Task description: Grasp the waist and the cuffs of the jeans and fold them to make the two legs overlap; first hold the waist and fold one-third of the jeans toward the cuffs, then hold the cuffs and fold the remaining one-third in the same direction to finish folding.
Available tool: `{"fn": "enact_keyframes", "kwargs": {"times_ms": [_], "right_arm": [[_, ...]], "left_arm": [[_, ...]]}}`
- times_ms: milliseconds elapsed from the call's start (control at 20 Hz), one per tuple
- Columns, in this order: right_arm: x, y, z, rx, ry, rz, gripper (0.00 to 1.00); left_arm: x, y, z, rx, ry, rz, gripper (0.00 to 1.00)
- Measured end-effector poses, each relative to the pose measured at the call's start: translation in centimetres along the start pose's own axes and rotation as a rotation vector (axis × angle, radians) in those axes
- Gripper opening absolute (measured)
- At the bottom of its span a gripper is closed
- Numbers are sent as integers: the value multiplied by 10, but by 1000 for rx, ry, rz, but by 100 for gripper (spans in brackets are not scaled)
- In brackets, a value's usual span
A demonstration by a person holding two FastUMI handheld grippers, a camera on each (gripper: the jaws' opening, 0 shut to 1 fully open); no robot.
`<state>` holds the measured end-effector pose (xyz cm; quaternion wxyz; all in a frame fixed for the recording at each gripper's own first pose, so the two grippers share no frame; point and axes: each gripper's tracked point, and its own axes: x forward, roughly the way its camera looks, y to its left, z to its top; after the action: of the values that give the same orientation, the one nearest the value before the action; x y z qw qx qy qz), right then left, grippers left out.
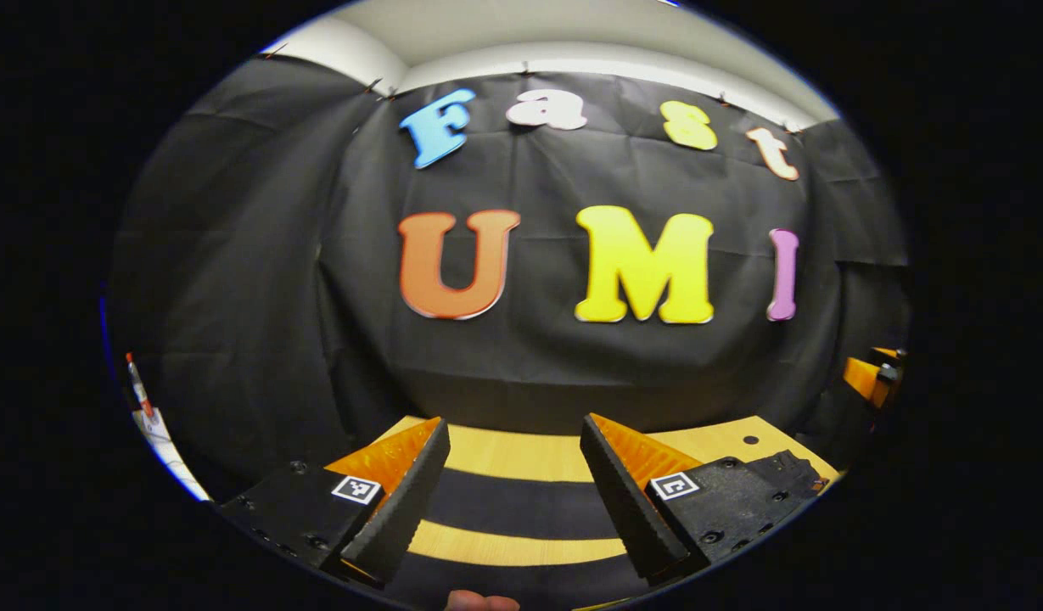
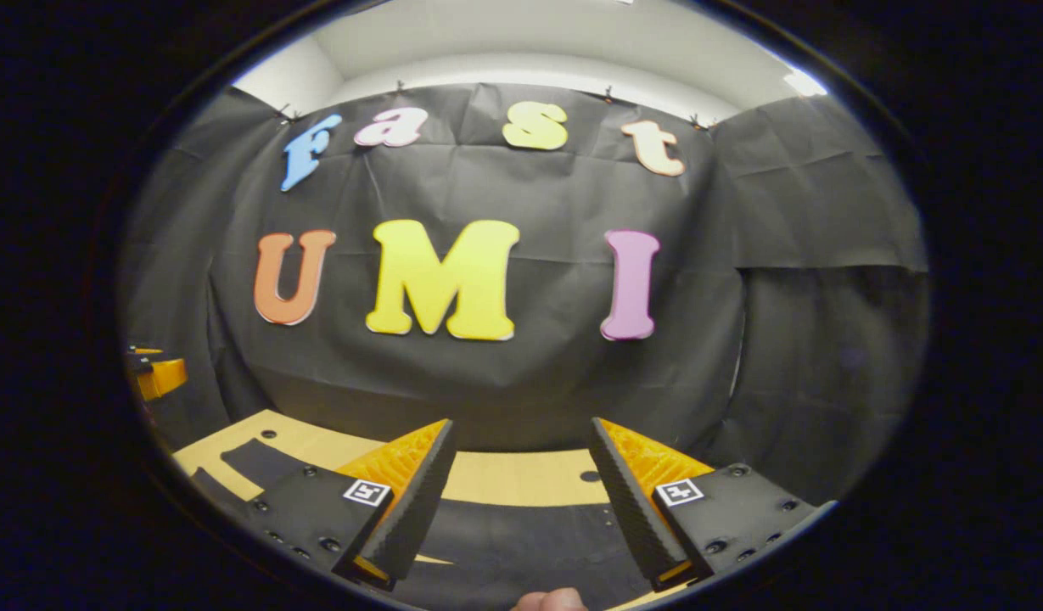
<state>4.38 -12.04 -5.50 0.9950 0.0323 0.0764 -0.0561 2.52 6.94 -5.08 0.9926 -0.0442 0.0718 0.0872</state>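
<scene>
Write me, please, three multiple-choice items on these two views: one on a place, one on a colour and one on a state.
1. In the left gripper view, where is the right claw?
A. at the right edge
B. at the left edge
C. at the top centre

2. What colour is the bare table top?
A. white
B. light wood
C. green

3. How does the left claw stand?
A. shut on a cloth
B. shut on nothing
C. open

Answers:
1 A, its orange body peeks in at the right edge.
2 B, pale wood shows between the dark bands.
3 C, a wide gap parts its fingers.
</scene>
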Motion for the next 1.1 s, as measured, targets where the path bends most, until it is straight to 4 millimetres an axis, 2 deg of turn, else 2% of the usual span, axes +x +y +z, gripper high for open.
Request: {"fn": "enact_keyframes", "kwargs": {"times_ms": [100, 200, 300, 350, 400, 450, 500, 550, 600, 650, 700, 750, 900, 1050, 1100], "right_arm": [[3, -47, -31, 58, 111, -44, 97], [0, -95, -64, 135, 220, -87, 97], [-8, -138, -97, 221, 327, -130, 97], [-16, -156, -116, 258, 378, -156, 100], [-24, -169, -134, 300, 419, -174, 96], [-28, -177, -150, 356, 455, -186, 99], [-32, -181, -166, 422, 492, -197, 94], [-40, -181, -181, 492, 529, -198, 98], [-45, -181, -197, 557, 568, -204, 94], [-46, -175, -211, 616, 605, -201, 99], [-45, -169, -223, 669, 638, -197, 94], [-44, -160, -236, 722, 669, -195, 99], [-40, -142, -265, 854, 727, -192, 99], [-38, -146, -284, 951, 763, -224, 99], [-36, -149, -291, 976, 771, -248, 93]], "left_arm": [[-1, 57, -28, -57, 87, 136, 99], [-12, 114, -65, -146, 180, 251, 100], [-40, 160, -105, -265, 291, 339, 99], [-52, 175, -125, -334, 343, 374, 99], [-64, 184, -147, -413, 404, 403, 99], [-77, 187, -169, -488, 451, 420, 99], [-88, 181, -193, -567, 525, 413, 99], [-101, 173, -211, -655, 582, 414, 99], [-105, 161, -226, -754, 627, 416, 99], [-113, 153, -236, -845, 656, 430, 99], [-117, 151, -242, -921, 674, 440, 100], [-118, 147, -248, -992, 679, 447, 99], [-117, 143, -261, -1112, 685, 462, 100], [-106, 142, -269, -1172, 686, 477, 100], [-105, 143, -271, -1188, 687, 482, 100]]}}
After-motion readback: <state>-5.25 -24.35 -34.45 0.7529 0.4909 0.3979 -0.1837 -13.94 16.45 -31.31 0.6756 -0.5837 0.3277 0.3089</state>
